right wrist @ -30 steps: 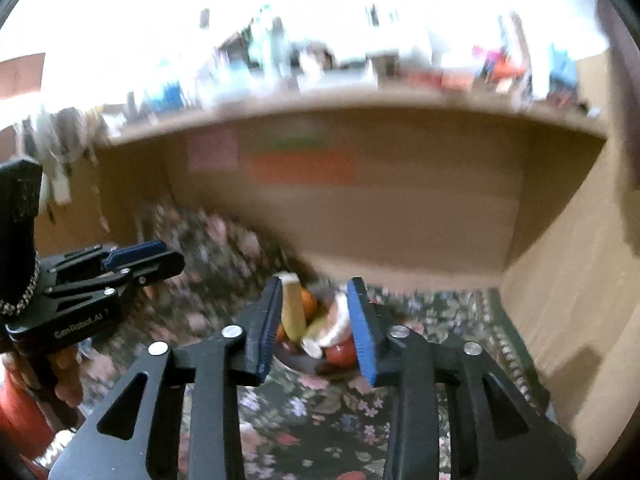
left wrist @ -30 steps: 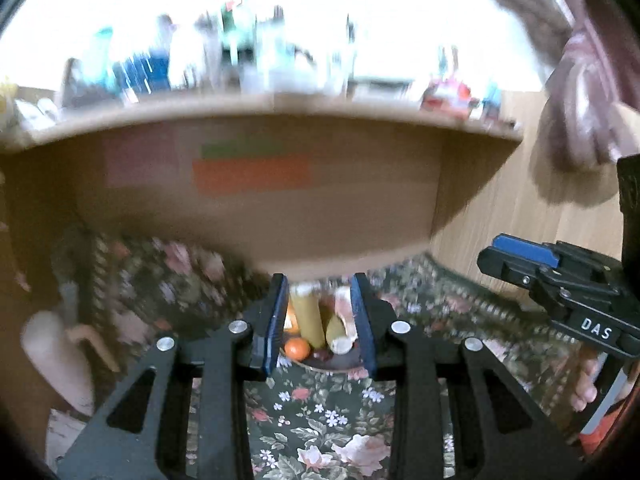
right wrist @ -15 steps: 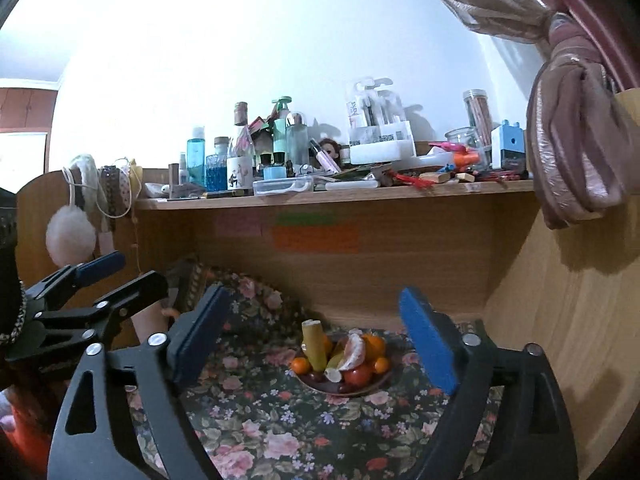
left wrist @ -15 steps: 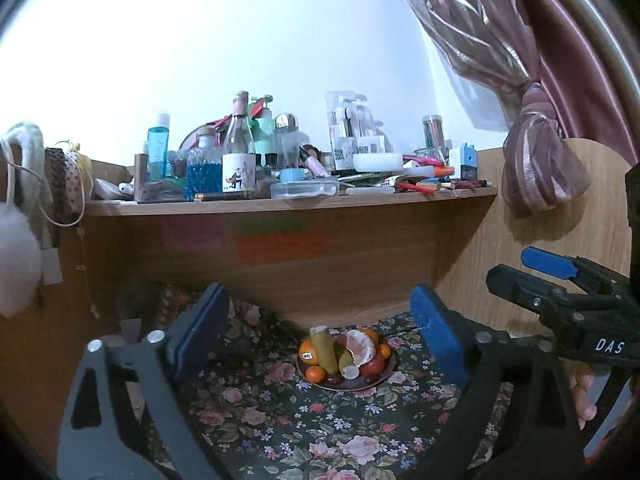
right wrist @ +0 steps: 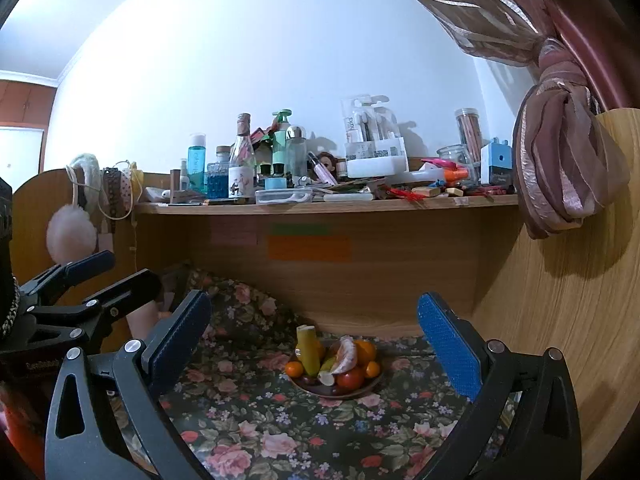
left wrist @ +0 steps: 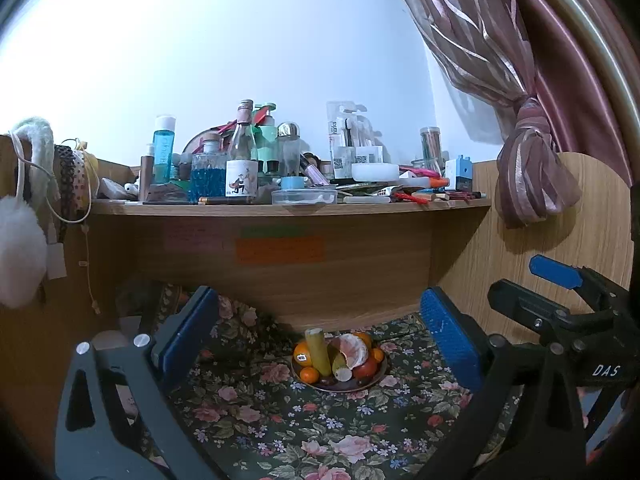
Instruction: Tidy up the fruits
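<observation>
Grippers left (left wrist: 316, 336) and right (right wrist: 312, 340) level, jaws spread, facing fruit plate (right wrist: 362, 389).

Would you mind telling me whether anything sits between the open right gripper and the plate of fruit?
Nothing visible does. The right gripper is open and points at the fruit plate; only bare floral cloth lies between them. The wooden shelf overhangs behind the plate, not the approach.
</observation>
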`<action>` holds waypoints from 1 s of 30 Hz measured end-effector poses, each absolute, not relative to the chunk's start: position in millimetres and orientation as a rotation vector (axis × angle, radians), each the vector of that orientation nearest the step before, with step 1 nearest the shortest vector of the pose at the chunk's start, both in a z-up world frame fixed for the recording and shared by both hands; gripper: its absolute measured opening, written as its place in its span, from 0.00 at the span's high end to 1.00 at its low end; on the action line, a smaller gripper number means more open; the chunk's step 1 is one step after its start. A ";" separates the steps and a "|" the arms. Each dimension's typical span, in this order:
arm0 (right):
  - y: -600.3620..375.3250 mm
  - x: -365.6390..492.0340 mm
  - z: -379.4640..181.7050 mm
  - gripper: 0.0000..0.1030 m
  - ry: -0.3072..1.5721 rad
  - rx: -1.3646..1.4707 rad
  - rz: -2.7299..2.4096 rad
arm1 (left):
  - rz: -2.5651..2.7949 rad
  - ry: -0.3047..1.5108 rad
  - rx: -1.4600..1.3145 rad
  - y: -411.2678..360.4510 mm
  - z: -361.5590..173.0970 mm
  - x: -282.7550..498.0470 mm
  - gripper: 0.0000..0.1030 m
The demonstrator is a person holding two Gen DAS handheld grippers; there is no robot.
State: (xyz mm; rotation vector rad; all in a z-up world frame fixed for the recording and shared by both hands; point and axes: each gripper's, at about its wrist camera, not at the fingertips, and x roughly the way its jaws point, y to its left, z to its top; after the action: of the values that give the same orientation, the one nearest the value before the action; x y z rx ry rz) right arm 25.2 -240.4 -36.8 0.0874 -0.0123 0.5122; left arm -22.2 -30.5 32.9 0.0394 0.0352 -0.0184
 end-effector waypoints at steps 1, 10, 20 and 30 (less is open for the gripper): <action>-240.8 25.6 -36.7 0.00 -0.013 0.088 0.513 | -0.018 0.035 0.040 -30.0 32.6 -22.1 0.00; -241.0 27.6 -36.5 0.00 -0.014 0.098 0.511 | -0.015 0.036 0.037 -27.7 31.9 -20.5 0.00; -243.0 29.0 -36.9 0.00 -0.014 0.101 0.508 | -0.016 0.039 0.031 -28.3 31.3 -19.5 0.00; -242.7 27.3 -37.1 0.00 -0.017 0.097 0.494 | -0.012 0.040 0.030 -29.7 31.0 -19.5 0.00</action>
State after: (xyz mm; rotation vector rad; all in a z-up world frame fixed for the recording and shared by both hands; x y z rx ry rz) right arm 27.3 -242.7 -37.1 0.0973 -0.0171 0.4945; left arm -19.5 -29.7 31.0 0.0296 0.0402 -0.0124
